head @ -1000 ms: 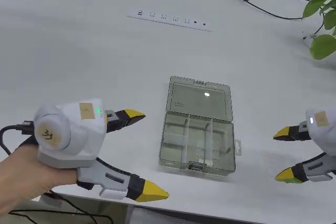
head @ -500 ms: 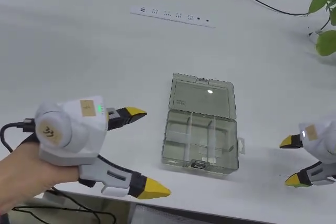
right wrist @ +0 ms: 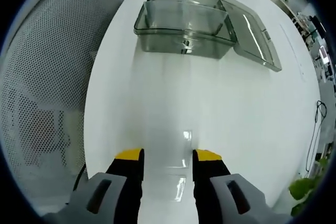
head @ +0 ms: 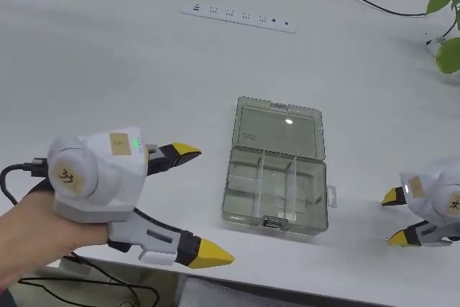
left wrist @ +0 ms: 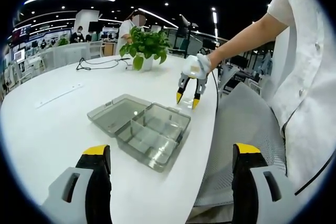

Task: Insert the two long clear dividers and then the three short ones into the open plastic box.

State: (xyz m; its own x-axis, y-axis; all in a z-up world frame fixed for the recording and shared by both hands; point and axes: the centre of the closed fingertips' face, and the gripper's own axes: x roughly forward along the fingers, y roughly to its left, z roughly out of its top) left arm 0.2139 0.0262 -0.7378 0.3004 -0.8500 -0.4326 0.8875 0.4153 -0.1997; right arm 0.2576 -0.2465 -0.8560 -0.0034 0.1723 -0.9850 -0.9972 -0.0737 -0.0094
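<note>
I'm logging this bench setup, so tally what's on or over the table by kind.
Grippers: 2, left gripper and right gripper
Plastic box: 1
Power strip: 1
Plant: 1
Black cable: 1
Total: 6

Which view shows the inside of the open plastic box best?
The head view: it looks down into the box, so its inside reads clearly. The left gripper view catches it obliquely, lid flat beside it; the right gripper view sees it low, front wall foremost.

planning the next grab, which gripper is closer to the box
Left. The left gripper hangs open just left of the box in the head view; the right gripper sits farther off to its right.
</note>
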